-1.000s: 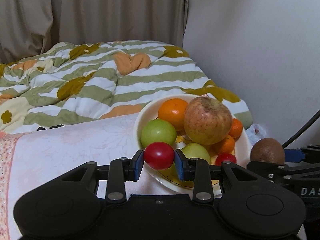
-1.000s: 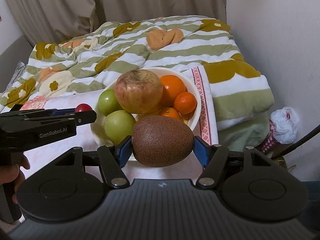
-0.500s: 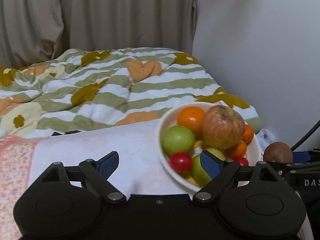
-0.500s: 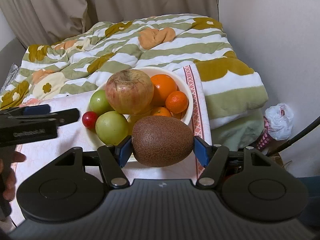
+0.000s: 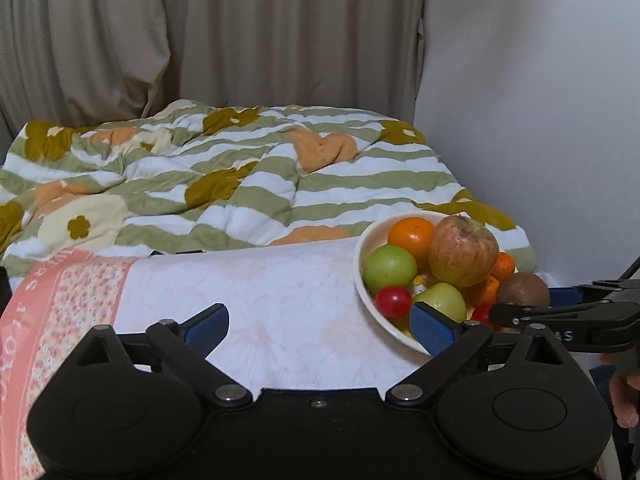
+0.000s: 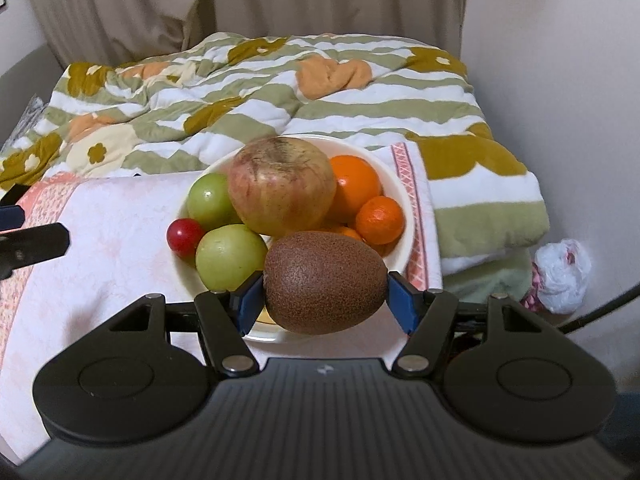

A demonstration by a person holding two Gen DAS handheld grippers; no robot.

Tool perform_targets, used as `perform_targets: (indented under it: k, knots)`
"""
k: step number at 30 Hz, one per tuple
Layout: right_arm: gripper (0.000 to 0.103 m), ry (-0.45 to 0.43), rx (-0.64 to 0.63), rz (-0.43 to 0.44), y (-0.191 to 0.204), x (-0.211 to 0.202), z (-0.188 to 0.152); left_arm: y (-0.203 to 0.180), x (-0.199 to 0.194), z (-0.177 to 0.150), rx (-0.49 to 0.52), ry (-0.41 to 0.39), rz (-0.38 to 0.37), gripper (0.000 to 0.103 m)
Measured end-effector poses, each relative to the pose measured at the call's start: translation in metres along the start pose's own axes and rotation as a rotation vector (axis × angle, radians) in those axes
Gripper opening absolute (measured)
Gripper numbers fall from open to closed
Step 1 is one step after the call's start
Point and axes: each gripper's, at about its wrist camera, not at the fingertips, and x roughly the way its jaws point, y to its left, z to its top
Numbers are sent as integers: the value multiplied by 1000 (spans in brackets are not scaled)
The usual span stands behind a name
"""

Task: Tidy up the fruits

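A cream bowl (image 5: 362, 280) (image 6: 402, 196) on the pink-white cloth holds a big apple (image 5: 463, 251) (image 6: 282, 191), two green fruits, oranges and a small red fruit (image 5: 393, 301) (image 6: 185, 237) at its near-left rim. My left gripper (image 5: 320, 322) hangs left of the bowl, its jaws opening wide with nothing between them. My right gripper (image 6: 322, 296) is shut on a brown kiwi (image 6: 325, 282) (image 5: 523, 289), held just above the bowl's near edge.
The cloth-covered table (image 5: 256, 292) stretches left of the bowl. Behind it lies a green-striped flowered quilt (image 5: 240, 184). A white wall stands at the right, curtains at the back. A white plastic bag (image 6: 562, 276) sits low on the right. A hand (image 5: 624, 400) shows at the right edge.
My left gripper let go of the red fruit, which now lies in the bowl, and drew back to the left and up with jaws wide. The right gripper still holds the kiwi, shifted slightly.
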Motion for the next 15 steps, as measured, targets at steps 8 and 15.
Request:
perform_targets:
  k: [8, 15]
  knots:
    - [81, -22, -85, 24, 11, 16, -6, 1, -13, -14, -16, -1, 51, 99]
    - [103, -52, -142, -14, 21, 11, -15, 6, -23, -21, -28, -10, 61, 99]
